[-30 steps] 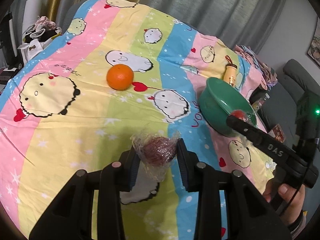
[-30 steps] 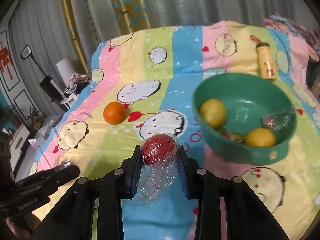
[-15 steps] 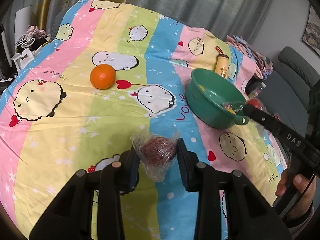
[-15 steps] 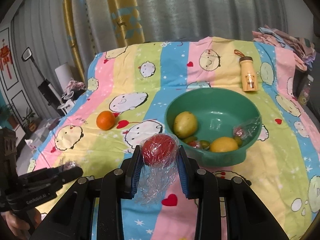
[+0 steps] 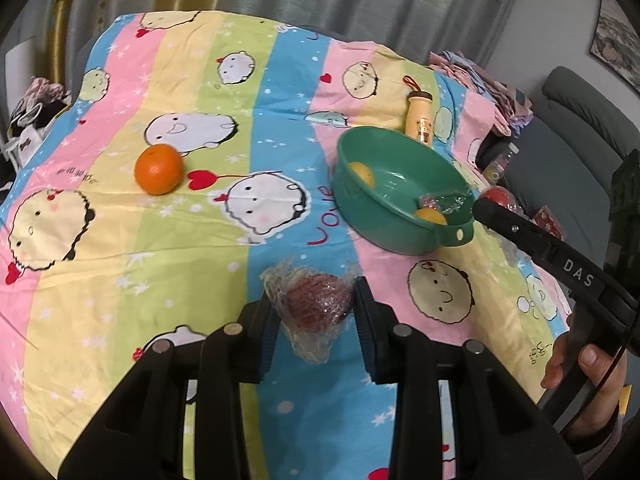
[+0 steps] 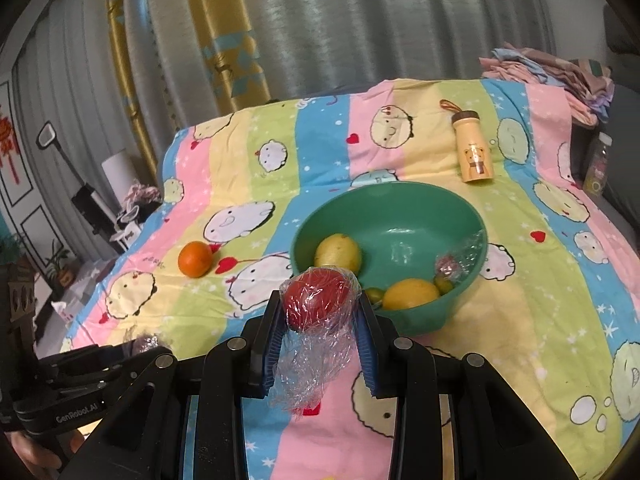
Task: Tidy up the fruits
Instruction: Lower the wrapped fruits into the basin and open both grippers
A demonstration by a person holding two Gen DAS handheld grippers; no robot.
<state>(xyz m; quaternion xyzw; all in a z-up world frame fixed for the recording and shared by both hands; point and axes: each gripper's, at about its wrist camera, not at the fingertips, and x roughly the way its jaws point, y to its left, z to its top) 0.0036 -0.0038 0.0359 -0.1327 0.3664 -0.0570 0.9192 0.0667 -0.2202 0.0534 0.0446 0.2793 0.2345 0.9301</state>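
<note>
My left gripper (image 5: pixel 314 304) is shut on a dark red fruit wrapped in clear film (image 5: pixel 316 304), held above the striped cloth, near side of the green bowl (image 5: pixel 360 208). My right gripper (image 6: pixel 318 300) is shut on a bright red wrapped fruit (image 6: pixel 316 300), held just in front of the bowl's (image 6: pixel 400 200) near rim. The bowl holds two yellow fruits (image 6: pixel 338 252), small green ones and a wrapped red one (image 6: pixel 448 266). An orange (image 5: pixel 158 168) lies on the cloth to the left, also in the right wrist view (image 6: pixel 195 259).
A yellow bear-print bottle (image 6: pixel 472 152) lies on the cloth behind the bowl. Folded clothes (image 6: pixel 548 68) are piled at the far right corner. A grey sofa (image 5: pixel 572 152) stands to the right. The other gripper's arm (image 5: pixel 552 252) reaches in beside the bowl's handle.
Both grippers have pulled back and risen with their wrapped fruits still held. The bowl and orange now look farther off and more central in both views.
</note>
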